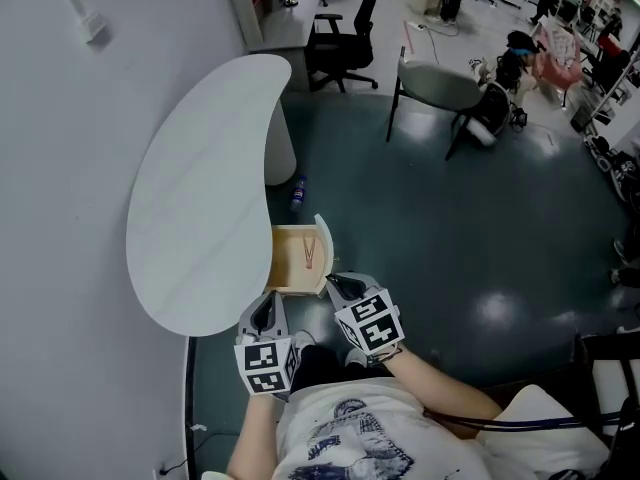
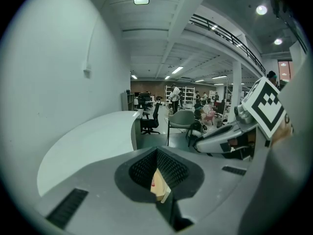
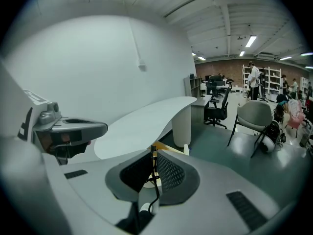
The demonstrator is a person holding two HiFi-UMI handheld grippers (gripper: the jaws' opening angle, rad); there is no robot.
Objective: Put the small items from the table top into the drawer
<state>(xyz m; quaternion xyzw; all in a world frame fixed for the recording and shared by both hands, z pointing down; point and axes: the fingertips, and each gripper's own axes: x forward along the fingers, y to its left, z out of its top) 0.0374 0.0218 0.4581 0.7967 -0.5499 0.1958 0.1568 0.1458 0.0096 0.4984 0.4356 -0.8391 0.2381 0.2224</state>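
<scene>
While the person looks down on the big white curved surface [image 1: 200, 208], both arms reach forward and down, side by side. They point toward the open wooden drawer [image 1: 286, 266] that sticks out from under the surface. The right arm [image 1: 445, 388] is bent and stretches in from the right. The left arm [image 1: 255, 438] is tucked close to the body. The right gripper [image 1: 335, 283] has its tip just at the front of the drawer. Its jaws are nearly together and pinch a thin black cord [image 3: 154, 173]. The left gripper [image 1: 266, 308] sits just beside it, a bit further back. Its jaws are closed up to a thin slit, and nothing is between them. A small red thing [image 1: 309, 255] lies inside the drawer.
</scene>
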